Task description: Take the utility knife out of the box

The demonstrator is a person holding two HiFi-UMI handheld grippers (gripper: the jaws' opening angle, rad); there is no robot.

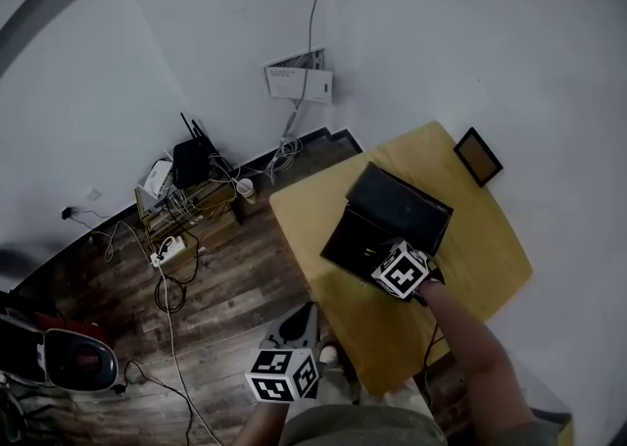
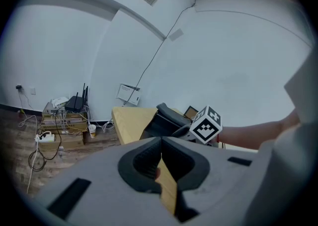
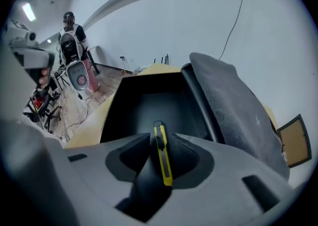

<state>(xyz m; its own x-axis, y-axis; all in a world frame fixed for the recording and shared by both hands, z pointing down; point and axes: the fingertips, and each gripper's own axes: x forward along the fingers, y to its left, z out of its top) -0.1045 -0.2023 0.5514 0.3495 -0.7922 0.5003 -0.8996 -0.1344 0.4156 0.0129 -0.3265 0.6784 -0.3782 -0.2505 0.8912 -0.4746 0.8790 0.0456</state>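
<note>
A black box [image 1: 351,238] stands open on the yellow table [image 1: 470,268], its lid [image 1: 402,201] tipped back. My right gripper [image 1: 390,260] reaches down into it under its marker cube. Inside the box [image 3: 149,103], a thin yellow utility knife [image 3: 162,155] lies on the dark bottom between the jaws of my right gripper [image 3: 160,139]. The jaws stand apart and the knife lies close to the right pad. The grey-lined lid [image 3: 233,115] leans to the right. My left gripper [image 1: 299,322] hangs off the table's near-left side, empty, with its fingertips together [image 2: 160,140].
A small framed picture [image 1: 478,156] lies at the table's far corner. On the wooden floor to the left is a low shelf with a router and cables [image 1: 186,184]. A person [image 3: 72,41] stands far off in the room.
</note>
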